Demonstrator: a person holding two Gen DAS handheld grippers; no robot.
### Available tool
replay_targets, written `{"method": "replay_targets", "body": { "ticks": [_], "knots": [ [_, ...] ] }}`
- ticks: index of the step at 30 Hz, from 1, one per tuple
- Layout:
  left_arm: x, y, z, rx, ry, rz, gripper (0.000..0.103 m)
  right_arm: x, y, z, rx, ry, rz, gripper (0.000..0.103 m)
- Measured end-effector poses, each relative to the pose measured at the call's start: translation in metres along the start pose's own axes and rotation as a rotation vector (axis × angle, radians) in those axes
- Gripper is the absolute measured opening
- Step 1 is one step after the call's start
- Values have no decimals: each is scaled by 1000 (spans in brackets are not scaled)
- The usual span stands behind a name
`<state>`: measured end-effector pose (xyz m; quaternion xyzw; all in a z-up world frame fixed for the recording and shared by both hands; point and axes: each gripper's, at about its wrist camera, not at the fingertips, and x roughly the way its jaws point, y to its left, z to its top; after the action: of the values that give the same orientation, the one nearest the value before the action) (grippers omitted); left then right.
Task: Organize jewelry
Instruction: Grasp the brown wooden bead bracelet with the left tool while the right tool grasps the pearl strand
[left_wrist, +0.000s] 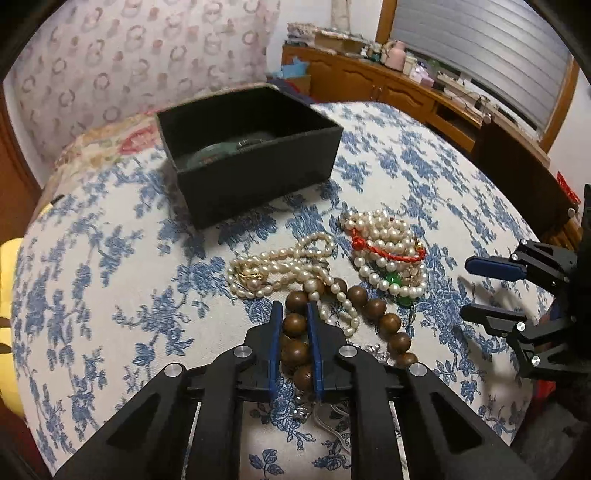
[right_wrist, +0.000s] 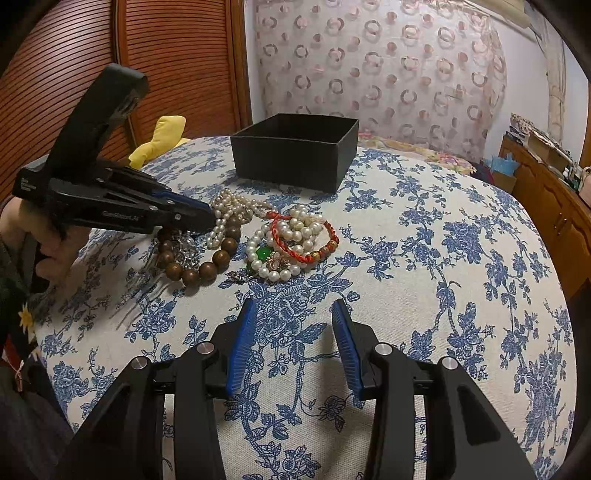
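A brown wooden bead bracelet (left_wrist: 384, 321) lies on the blue-flowered bedspread. My left gripper (left_wrist: 294, 314) is shut on one side of it; it also shows in the right wrist view (right_wrist: 208, 218), low over the bracelet (right_wrist: 207, 271). Pearl strands (left_wrist: 280, 269), a pearl pile with a red cord bracelet (left_wrist: 388, 251) and a green stone (left_wrist: 393, 280) lie beside it. A black open box (left_wrist: 258, 177) stands behind with a dark green item inside. My right gripper (right_wrist: 291, 314) is open and empty, short of the pile (right_wrist: 295, 240).
The bedspread (right_wrist: 461, 258) covers a rounded bed. A yellow cushion (right_wrist: 162, 140) lies at the bed's left edge. A wooden cabinet (left_wrist: 369, 81) with clutter stands behind the bed, and a wooden shutter door (right_wrist: 110, 55) is at the left.
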<state>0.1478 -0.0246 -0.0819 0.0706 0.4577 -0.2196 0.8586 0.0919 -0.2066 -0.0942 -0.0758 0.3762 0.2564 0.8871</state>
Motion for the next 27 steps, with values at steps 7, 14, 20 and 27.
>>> {"method": "replay_targets", "body": {
  "ticks": [7,14,20,27],
  "knots": [
    [-42,5,-1,-53,-136,11,12,-2,3,1,-17,-9,-23,45],
    [-79,-2,1,-63,-230,3,12,-1,8,12,-28,-17,-14,45],
    [-98,3,-2,-77,-283,25,12,2,18,34,-58,-41,-3,45],
    [-113,18,-7,-111,-323,52,12,22,25,58,-68,-20,47,45]
  ]
}}
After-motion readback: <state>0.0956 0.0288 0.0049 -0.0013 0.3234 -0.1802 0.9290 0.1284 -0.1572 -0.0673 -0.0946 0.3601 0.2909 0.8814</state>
